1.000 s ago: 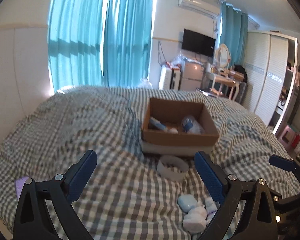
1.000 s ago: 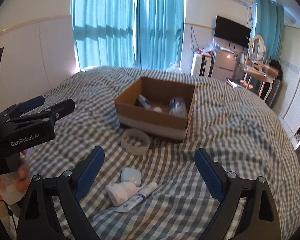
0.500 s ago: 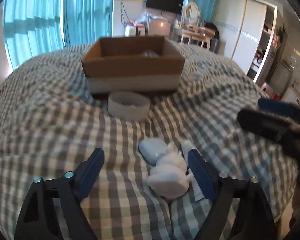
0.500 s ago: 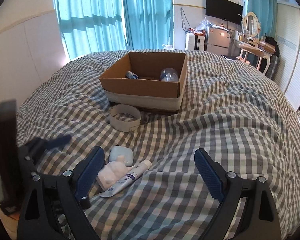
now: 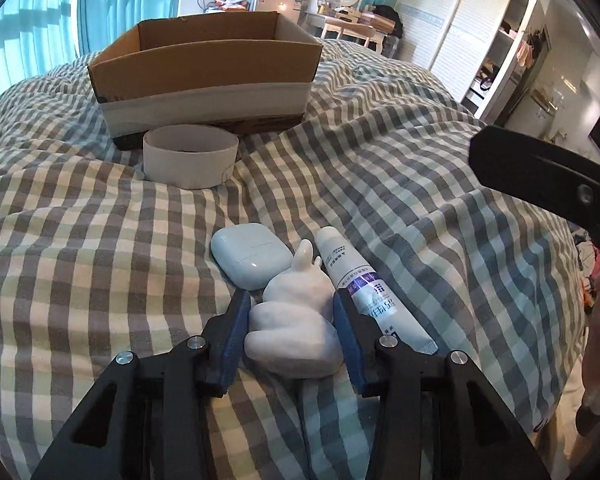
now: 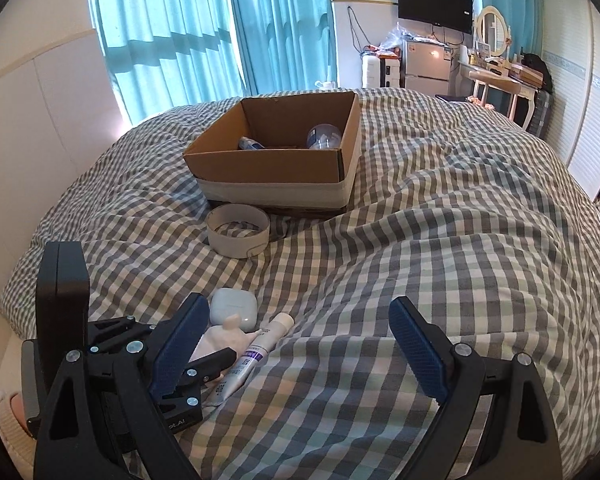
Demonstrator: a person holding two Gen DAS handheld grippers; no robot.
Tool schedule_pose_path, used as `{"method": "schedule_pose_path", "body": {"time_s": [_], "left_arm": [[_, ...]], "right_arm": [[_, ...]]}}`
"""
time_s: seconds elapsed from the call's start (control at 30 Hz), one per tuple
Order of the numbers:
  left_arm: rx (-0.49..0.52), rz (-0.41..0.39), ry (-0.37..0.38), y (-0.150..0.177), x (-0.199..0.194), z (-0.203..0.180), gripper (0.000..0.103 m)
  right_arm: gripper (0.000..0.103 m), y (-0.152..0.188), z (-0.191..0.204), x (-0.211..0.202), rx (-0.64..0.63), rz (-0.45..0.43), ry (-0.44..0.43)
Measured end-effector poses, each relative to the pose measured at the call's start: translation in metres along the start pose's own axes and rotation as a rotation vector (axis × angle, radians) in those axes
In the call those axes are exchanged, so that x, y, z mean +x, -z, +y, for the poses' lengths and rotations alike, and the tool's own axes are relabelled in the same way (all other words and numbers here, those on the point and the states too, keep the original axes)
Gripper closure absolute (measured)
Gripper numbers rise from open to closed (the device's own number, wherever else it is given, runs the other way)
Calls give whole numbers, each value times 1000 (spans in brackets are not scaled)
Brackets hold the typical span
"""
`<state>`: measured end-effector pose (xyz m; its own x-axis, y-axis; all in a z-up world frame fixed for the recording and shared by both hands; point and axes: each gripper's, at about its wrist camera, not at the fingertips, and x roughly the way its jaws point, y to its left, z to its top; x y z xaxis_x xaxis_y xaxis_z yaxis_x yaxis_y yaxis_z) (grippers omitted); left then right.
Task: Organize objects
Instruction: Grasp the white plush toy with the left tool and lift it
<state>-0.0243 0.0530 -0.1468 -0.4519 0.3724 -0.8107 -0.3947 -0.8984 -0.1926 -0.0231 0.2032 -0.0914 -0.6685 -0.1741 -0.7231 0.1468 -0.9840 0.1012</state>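
Observation:
A white rabbit-shaped figurine (image 5: 296, 320) lies on the checked duvet between a pale blue earbud case (image 5: 250, 256) and a white tube (image 5: 364, 284). My left gripper (image 5: 290, 296) is low over the bed and its jaws are closing, with both blue pads against the figurine's sides. My right gripper (image 6: 298, 304) hovers open to the right of this cluster with only duvet between its fingers. Further back stands the open cardboard box (image 6: 268, 170), holding a clear ball (image 6: 324, 138) and a small bottle (image 6: 250, 144). A white paper ring (image 6: 238, 230) sits in front of it.
The checked duvet (image 6: 440, 240) is rumpled into folds to the right of the box. A white padded wall (image 6: 40, 112) runs along the left, with teal curtains (image 6: 204, 28) behind the bed. A dressing table and wardrobes stand at the far right.
My left gripper dropped toward the bed, tilted down, and narrowed from wide open to the figurine's sides. My right gripper sank slightly and stayed open.

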Motion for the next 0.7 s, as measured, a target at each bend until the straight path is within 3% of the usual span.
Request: {"method": "schedule_pose_path", "body": {"time_s": [0.27, 0.6, 0.67, 0.7], "left_arm": [[40, -82, -106, 2, -36, -8, 65], [8, -174, -230, -9, -77, 17, 65], [8, -185, -256, -10, -83, 21, 65], [2, -191, -262, -10, -86, 25, 65]], "right_arm": [[11, 0, -1, 1, 6, 2, 7], [11, 4, 13, 22, 7, 52, -36], [15, 5, 22, 32, -15, 79, -48], [22, 6, 27, 38, -28, 93, -45]]}}
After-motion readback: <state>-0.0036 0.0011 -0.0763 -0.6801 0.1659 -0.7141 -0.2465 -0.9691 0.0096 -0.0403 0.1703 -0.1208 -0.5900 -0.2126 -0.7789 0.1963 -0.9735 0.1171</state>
